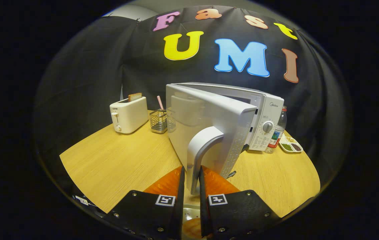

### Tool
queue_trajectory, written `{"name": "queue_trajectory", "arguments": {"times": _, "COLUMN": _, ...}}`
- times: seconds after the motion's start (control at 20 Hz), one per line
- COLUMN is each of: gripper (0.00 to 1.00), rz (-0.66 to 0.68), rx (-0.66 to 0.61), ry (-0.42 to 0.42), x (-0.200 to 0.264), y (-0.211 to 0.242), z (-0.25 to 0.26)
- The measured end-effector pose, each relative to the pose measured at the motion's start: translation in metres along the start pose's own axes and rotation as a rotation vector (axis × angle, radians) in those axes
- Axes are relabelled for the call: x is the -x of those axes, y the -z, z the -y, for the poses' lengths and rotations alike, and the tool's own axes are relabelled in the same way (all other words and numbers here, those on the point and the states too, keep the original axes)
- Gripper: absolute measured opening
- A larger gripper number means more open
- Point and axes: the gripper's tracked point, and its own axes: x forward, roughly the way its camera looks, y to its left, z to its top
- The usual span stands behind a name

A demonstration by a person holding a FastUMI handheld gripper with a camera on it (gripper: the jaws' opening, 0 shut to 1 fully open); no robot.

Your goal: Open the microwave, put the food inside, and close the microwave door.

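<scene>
I have the fingers clamped on the door handle of the microwave on the counter, door part-open; next I'd judge swinging it wider.

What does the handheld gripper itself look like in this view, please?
The gripper has two fingers on broad black mounts, side by side. Each mount carries a square black-and-white marker near its inner corner and several small round screw heads along its lower part.
</scene>
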Motion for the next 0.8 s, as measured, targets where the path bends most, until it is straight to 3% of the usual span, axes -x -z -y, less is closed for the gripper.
{"name": "queue_trajectory", "arguments": {"times": 0.8, "gripper": 0.22, "rz": 0.009, "rx": 0.022, "ry": -0.08, "x": 0.013, "y": 0.0, "z": -0.103}}
